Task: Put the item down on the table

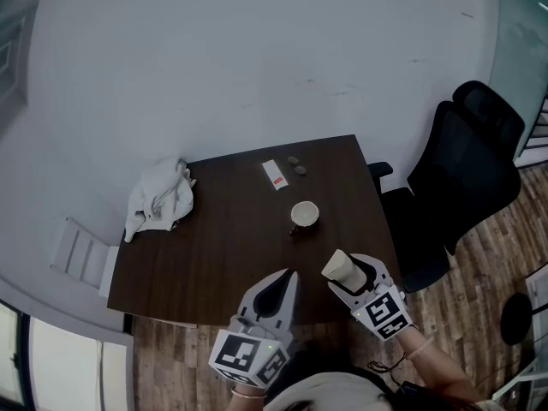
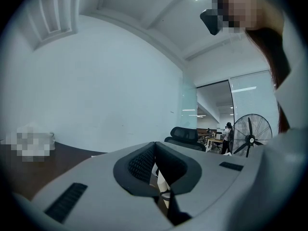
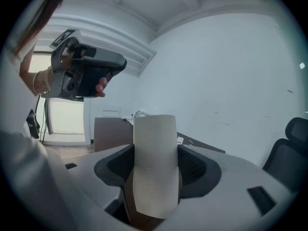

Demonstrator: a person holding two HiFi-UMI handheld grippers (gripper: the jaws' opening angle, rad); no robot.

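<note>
Fingers [image 3: 195, 170] of right gripper [image 3: 154, 166] clamp pale cup [image 3: 153, 141] (base hidden).

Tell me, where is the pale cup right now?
The pale cup is clamped in the right gripper, lower right in the head view, over the near edge of the dark table, near the round mug.

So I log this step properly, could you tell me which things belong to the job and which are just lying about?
Job: white cup, clamped in the right gripper; dark table.
Lying about: white cloth; small cup; paper packet; two small discs.
</note>
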